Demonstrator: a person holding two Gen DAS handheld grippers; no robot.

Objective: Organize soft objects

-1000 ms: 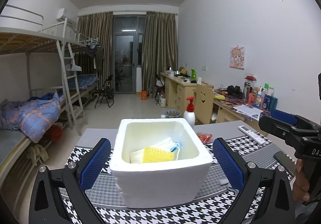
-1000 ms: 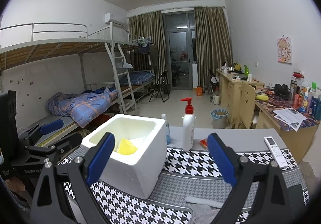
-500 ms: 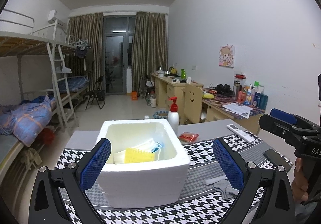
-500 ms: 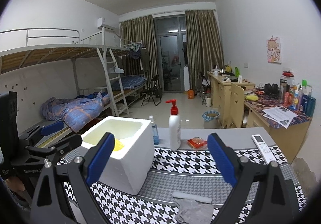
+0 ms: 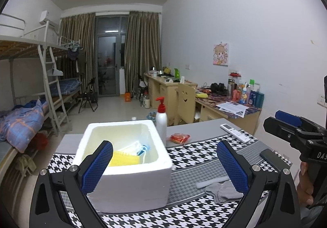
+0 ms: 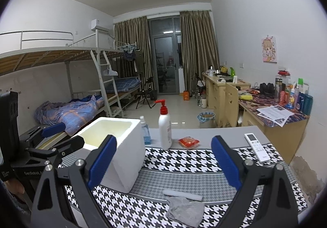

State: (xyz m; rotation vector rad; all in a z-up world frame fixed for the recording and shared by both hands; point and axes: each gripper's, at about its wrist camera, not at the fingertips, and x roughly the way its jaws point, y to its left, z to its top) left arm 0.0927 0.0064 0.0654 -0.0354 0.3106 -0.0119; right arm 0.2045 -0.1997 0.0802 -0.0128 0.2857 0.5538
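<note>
Fingers of both the left gripper [image 5: 164,163] and right gripper [image 6: 163,159] are spread wide, holding nothing. A grey sock [image 6: 185,210] lies crumpled on the houndstooth mat [image 6: 184,160], right of the white foam box [image 5: 124,168] holding a yellow sponge [image 5: 123,160] and face masks [image 5: 136,147]

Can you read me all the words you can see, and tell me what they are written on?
"DAS", cut off by the picture's edge: white letters on the right gripper.
"GenRobot", roughly; the letters are blurred: on the left gripper.
Too small or blurred to read: the pump bottle label, the remote control buttons, the papers, the wall poster.
</note>
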